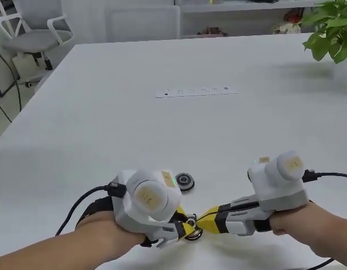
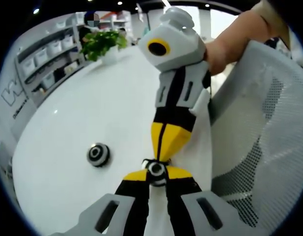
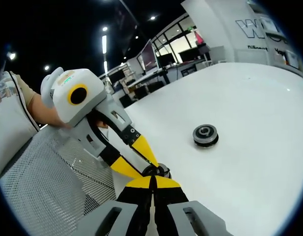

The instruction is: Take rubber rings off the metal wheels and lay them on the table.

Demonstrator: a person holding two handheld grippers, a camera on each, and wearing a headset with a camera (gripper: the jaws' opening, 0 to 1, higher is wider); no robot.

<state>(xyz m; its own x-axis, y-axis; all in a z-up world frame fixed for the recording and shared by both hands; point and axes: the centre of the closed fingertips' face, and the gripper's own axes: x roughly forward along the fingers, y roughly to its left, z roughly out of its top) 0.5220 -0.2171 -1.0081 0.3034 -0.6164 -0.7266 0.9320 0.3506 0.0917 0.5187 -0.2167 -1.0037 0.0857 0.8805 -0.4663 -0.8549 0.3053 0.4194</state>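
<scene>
Stripping step in hand on one metal wheel (image 2: 156,169): clamped between the left gripper (image 2: 156,174) fingers, near the counter (image 1: 162,129) edge. Right gripper (image 3: 152,178) fingers closed tight, tips meeting the left's head-on at the wheel's rim, seemingly nipping the rubber ring (image 3: 160,170). Second wheel (image 3: 206,134) lying apart, right of the right fingers, ring seemingly on. Next, probably: brace left, draw right away, lay ring down.

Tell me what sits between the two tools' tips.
A small wheel, seen in the left gripper view: the left tool clamps it, and the right tool, tips shut, touches it.
</scene>
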